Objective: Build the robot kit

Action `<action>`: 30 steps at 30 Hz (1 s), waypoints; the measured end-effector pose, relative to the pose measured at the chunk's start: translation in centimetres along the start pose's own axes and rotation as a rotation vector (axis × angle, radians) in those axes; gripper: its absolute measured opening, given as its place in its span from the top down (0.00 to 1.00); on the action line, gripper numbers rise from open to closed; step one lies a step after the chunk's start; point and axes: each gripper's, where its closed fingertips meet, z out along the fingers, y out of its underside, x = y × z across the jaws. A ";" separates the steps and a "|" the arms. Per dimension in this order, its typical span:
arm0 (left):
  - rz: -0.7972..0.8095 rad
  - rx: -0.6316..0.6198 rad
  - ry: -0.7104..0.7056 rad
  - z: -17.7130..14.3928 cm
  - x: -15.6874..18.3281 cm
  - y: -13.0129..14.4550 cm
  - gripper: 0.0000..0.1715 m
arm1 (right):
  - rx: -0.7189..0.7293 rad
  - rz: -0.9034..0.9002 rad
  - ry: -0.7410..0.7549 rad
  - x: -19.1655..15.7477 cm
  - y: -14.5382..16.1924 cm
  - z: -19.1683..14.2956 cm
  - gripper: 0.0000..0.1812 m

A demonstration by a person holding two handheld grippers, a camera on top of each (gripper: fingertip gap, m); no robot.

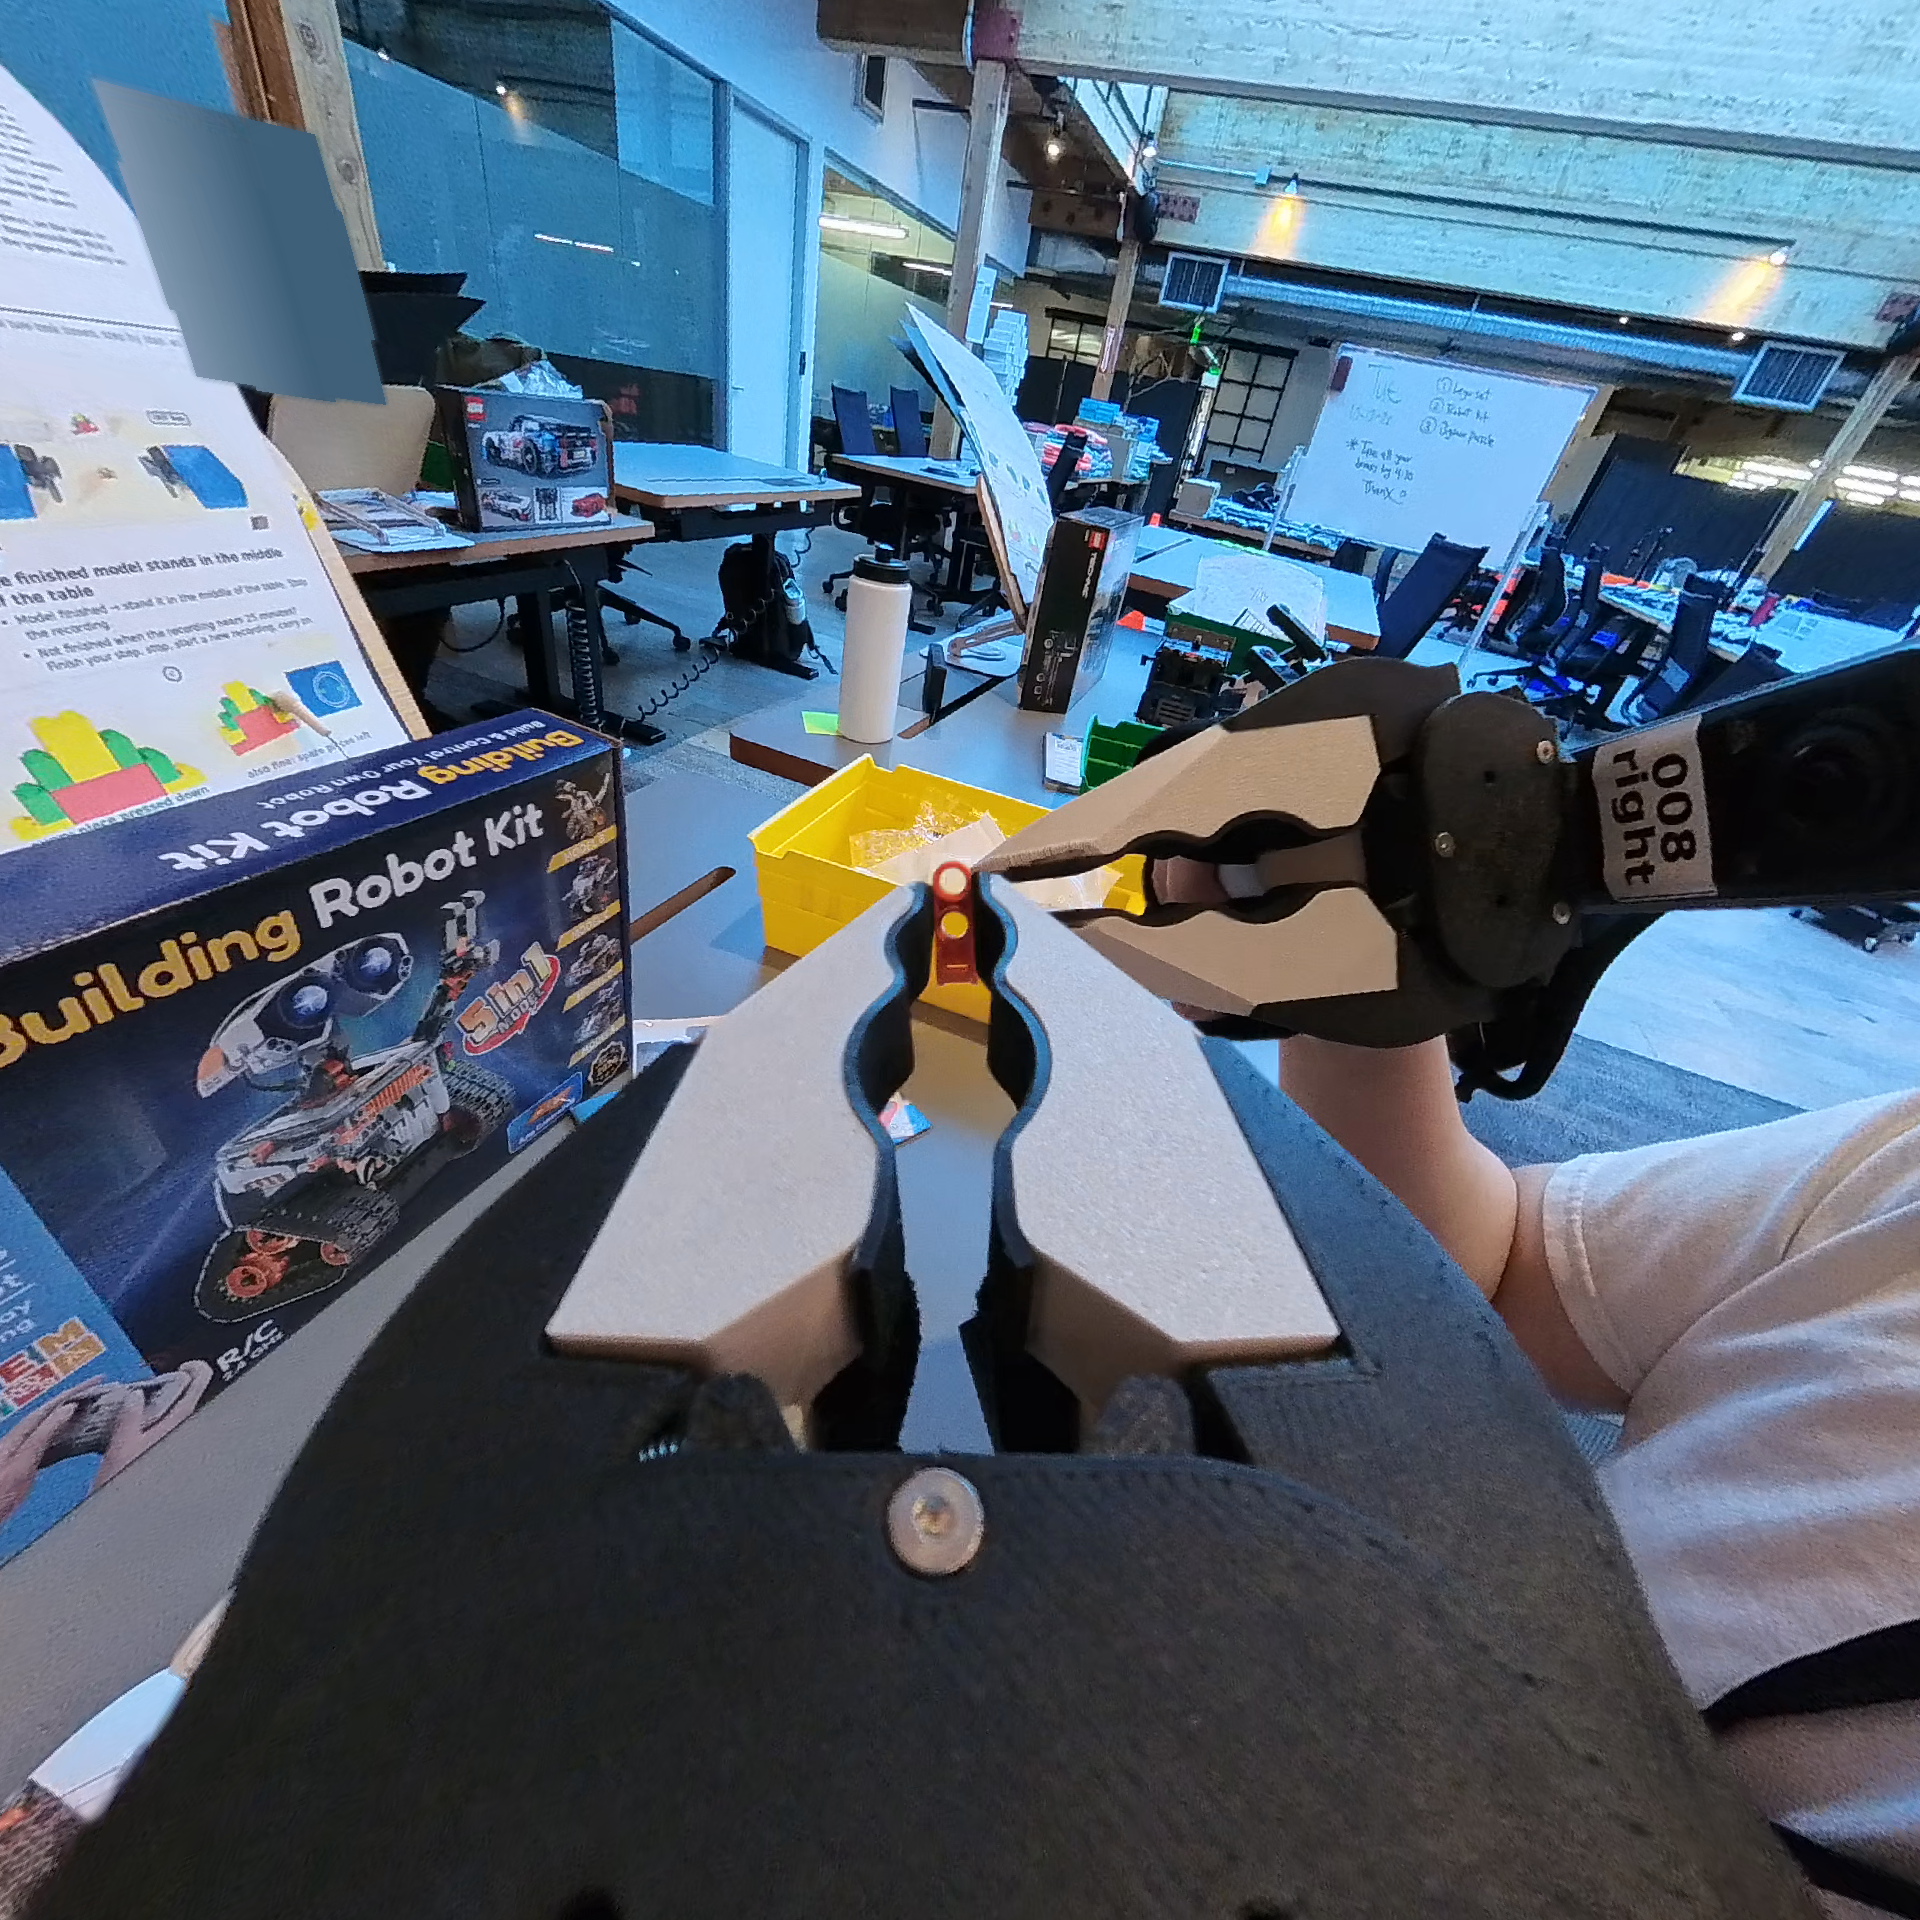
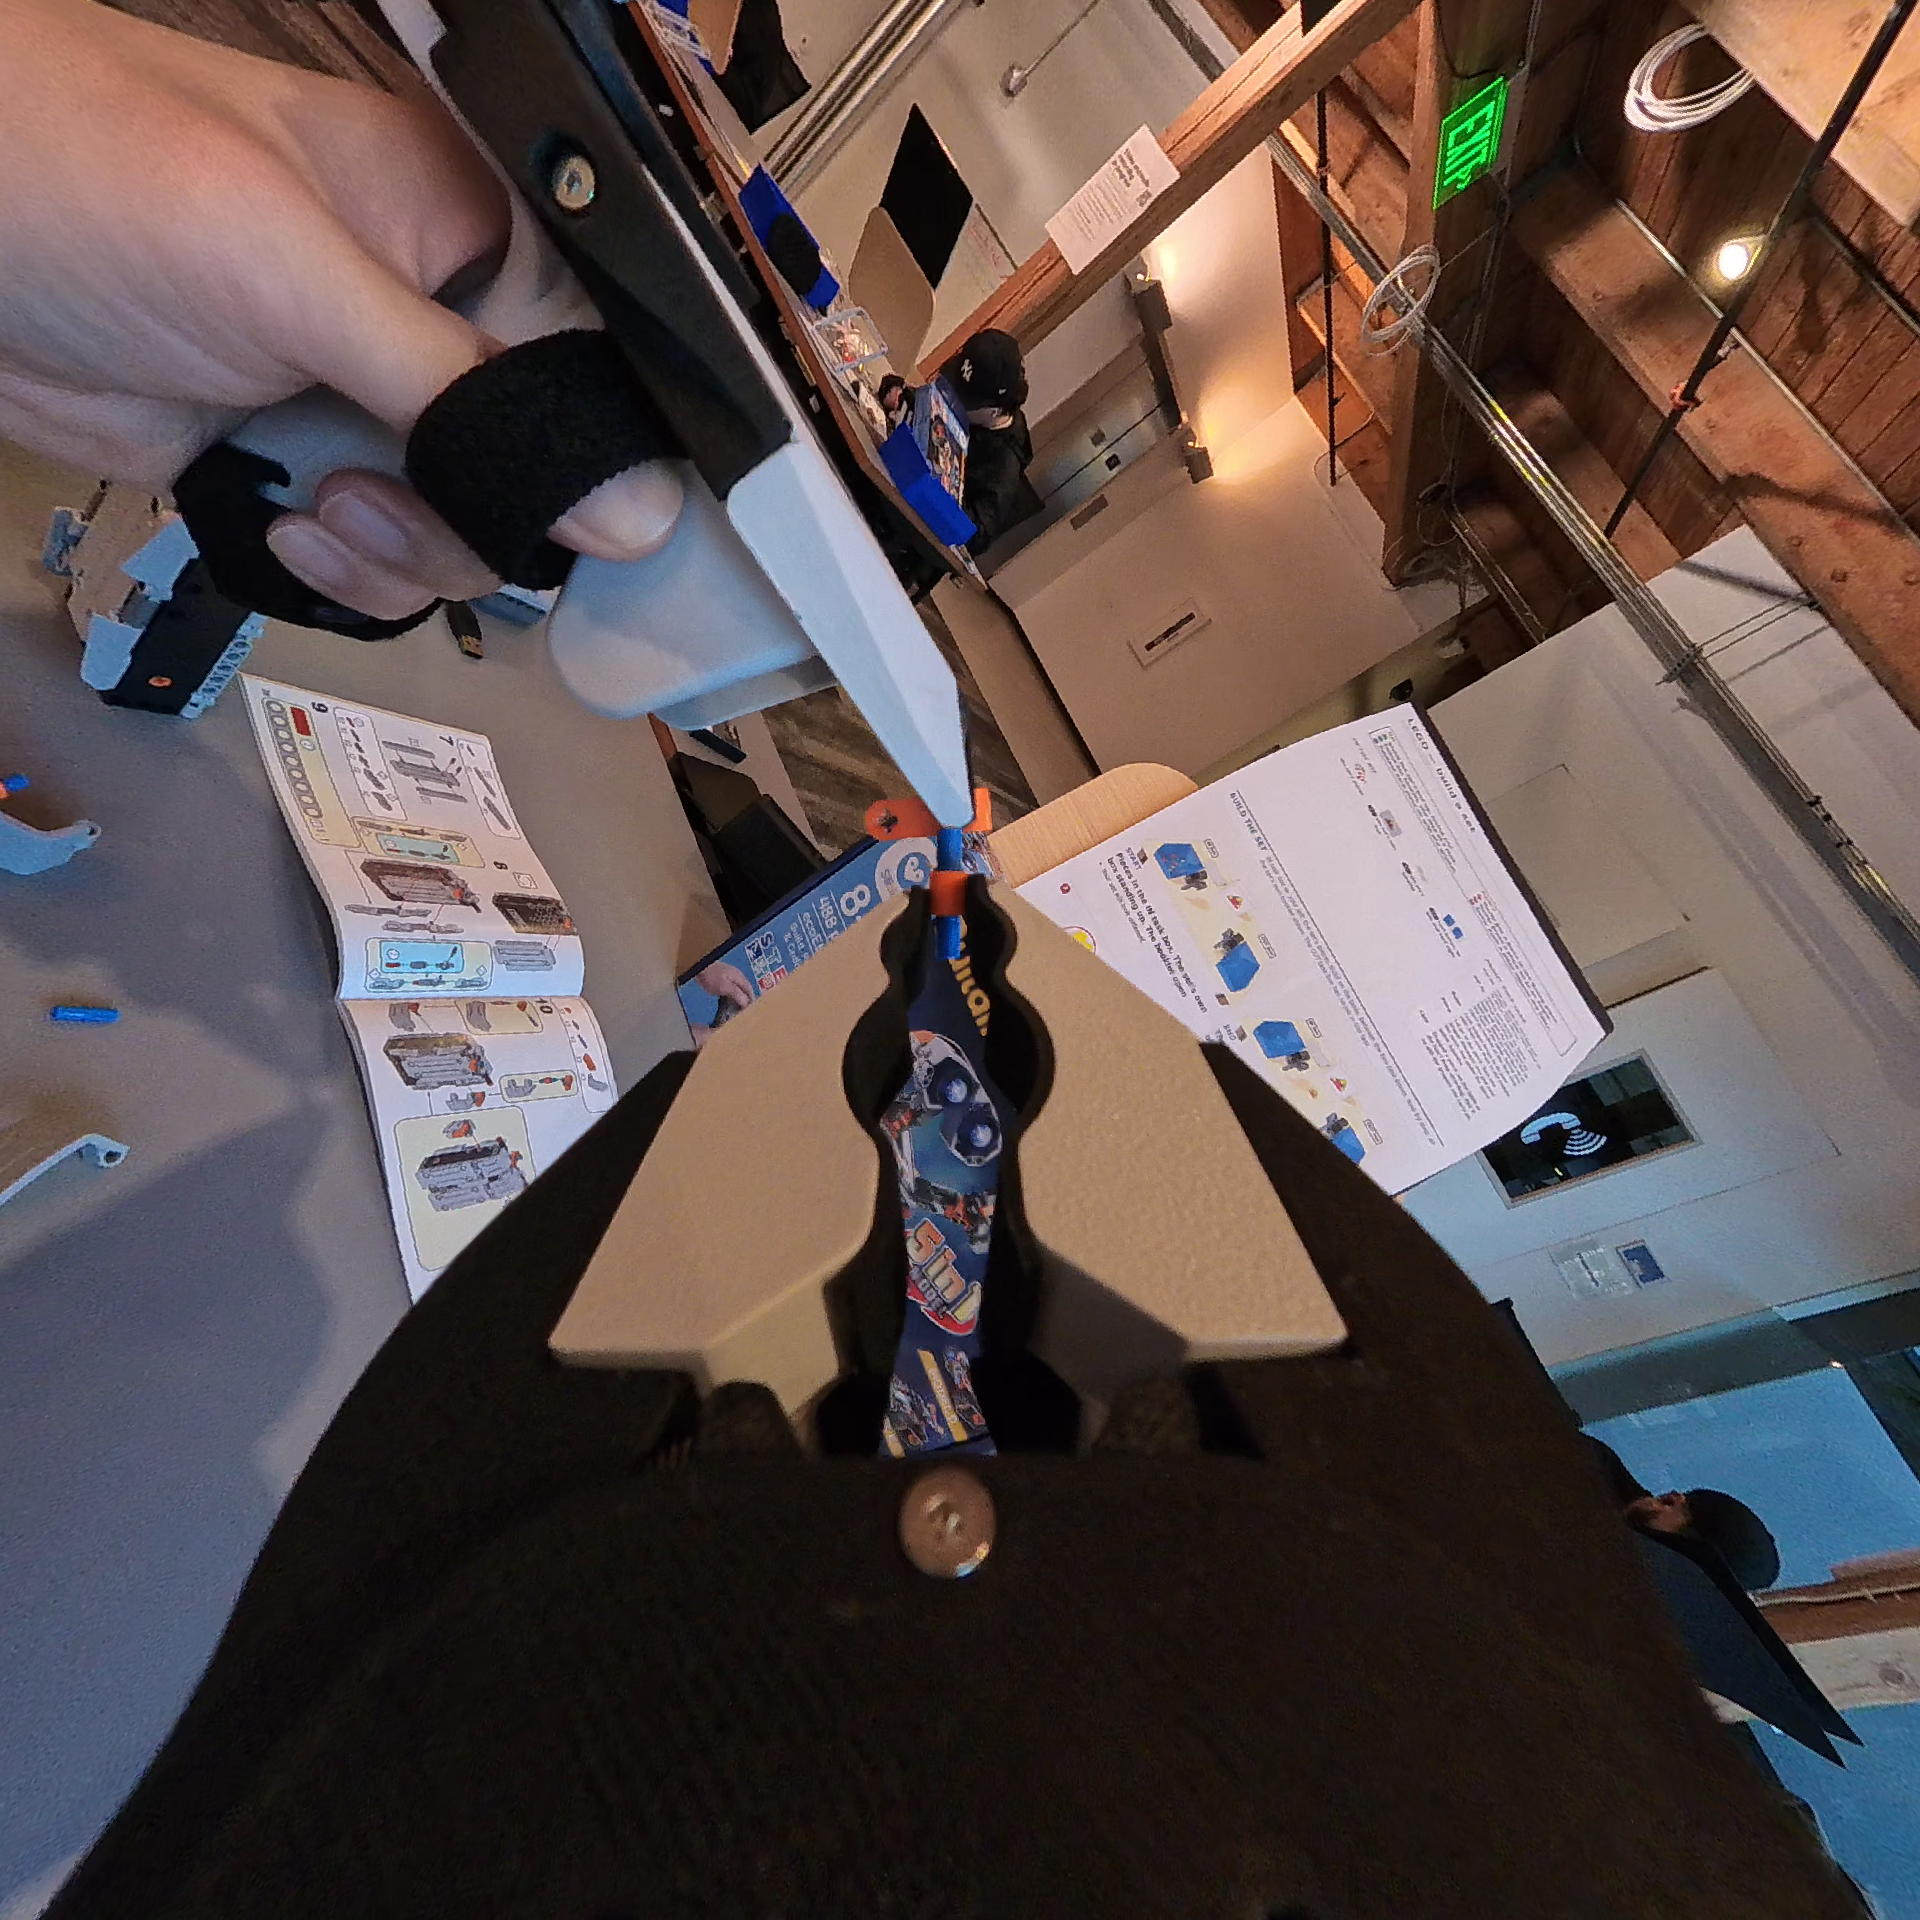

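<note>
My left gripper point(image 1: 954, 896) is shut on a small red-orange beam with round holes point(image 1: 954, 928), held upright above the table. In the right wrist view the left gripper point(image 2: 951, 800) comes in from the upper left with the beam point(image 2: 894, 820) sticking out sideways from its tip. My right gripper point(image 2: 948, 896) is shut on a short blue pin point(image 2: 948, 940) that carries a small orange piece point(image 2: 943, 896). The pin's end meets the beam at the left gripper's tip. In the left wrist view the right gripper point(image 1: 1023, 888) comes in from the right, tips touching the beam's top.
A blue robot kit box point(image 1: 312, 987) stands at the left under a propped instruction sheet point(image 1: 135, 582). A yellow bin point(image 1: 821, 883) holding plastic bags sits behind the grippers. An open booklet point(image 2: 447, 987), a partly built grey assembly point(image 2: 145, 613) and a loose blue pin point(image 2: 83, 1013) lie on the grey table. My left and right fingertips are right by each other.
</note>
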 end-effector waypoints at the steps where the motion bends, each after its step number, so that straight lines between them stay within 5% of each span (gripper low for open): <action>1: -0.006 -0.001 0.001 0.0 0.0 0.0 0.97 | 0.002 0.003 -0.003 0.0 0.0 0.0 0.97; 30: -0.107 0.003 0.004 -0.2 -1.7 0.4 0.97 | 0.118 -0.029 0.030 -0.3 -0.8 0.7 0.97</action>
